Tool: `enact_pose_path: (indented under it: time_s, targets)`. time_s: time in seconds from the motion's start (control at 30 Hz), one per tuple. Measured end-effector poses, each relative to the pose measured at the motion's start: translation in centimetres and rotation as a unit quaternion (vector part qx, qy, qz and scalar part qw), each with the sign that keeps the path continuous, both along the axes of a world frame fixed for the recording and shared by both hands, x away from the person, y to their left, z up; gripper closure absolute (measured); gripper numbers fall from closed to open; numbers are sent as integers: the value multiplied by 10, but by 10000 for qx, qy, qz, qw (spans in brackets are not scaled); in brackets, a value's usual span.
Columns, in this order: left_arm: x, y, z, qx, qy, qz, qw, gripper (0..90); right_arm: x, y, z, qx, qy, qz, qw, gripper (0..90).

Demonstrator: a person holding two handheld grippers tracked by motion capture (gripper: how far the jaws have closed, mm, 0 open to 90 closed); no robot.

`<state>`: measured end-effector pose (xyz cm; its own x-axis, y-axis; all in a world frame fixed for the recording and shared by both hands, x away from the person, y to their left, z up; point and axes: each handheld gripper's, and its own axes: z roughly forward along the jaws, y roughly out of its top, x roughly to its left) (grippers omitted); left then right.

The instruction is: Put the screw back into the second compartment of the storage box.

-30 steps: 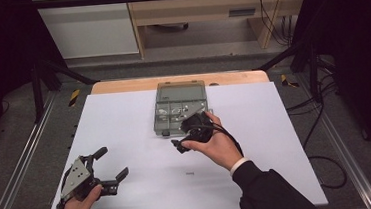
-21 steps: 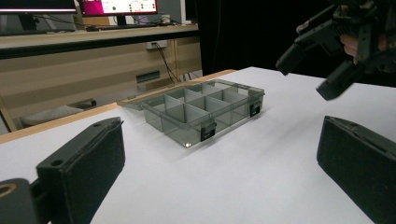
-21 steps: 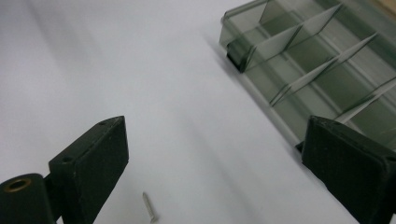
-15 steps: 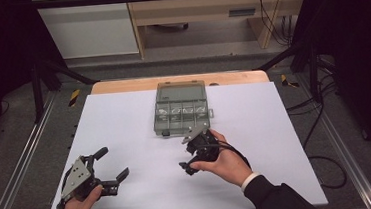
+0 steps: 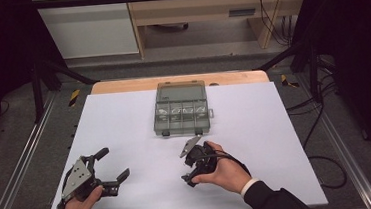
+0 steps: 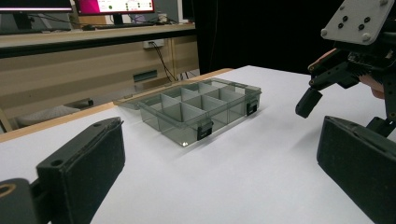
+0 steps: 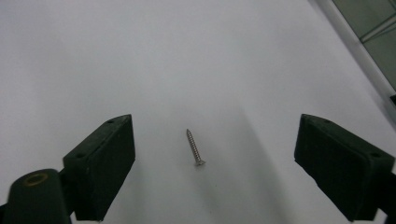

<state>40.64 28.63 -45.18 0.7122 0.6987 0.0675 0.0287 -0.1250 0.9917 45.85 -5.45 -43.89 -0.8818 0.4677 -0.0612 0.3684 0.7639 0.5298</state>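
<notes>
- On the tabletop (image 5: 124,119), near right: screw (image 7: 195,148) lies loose between right gripper (image 7: 215,172) jaws, just narrowed, still wide, ungrasped.
- Left gripper (image 5: 109,166) wide open, empty.
- Compartment box (image 5: 181,110) far; screw not yet picked up.

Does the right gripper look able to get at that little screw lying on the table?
Probably yes. The screw lies flat on the bare white table between the right gripper's open jaws, with nothing in the way.

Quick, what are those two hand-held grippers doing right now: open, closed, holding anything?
Left hand-held gripper: open, holding nothing.
Right hand-held gripper: open, holding nothing; a small screw lies on the table between its jaws, untouched.
</notes>
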Motion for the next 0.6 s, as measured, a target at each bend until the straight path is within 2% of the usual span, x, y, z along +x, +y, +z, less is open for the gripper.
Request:
enact_pose_path:
  time_s: [0.1,0.17,0.3,0.33,0.37,0.4,0.47,0.6]
  targets:
    - [0,0,0,0,0,-13,10000,9,-2,0,0,-43,20,74,10000,174]
    - [0,0,0,3,1,-12,10000,9,-2,0,0,-101,77,175,9998,235]
    - [0,0,0,2,0,-10,10000,9,-3,0,0,-156,110,213,9996,320]
    - [0,0,0,1,0,-11,10000,9,-2,-1,0,-171,127,229,9995,373]
    - [0,0,0,1,0,-11,10000,9,-2,-1,0,-171,127,229,9995,373]
    - [0,0,0,1,0,-13,10000,9,-2,-2,1,-202,141,246,9994,420]
    - [0,0,0,4,0,-17,10000,9,-2,-2,1,-220,163,224,9994,437]
    - [0,-1,0,3,2,-19,10000,9,-2,-3,2,-311,252,215,9990,540]
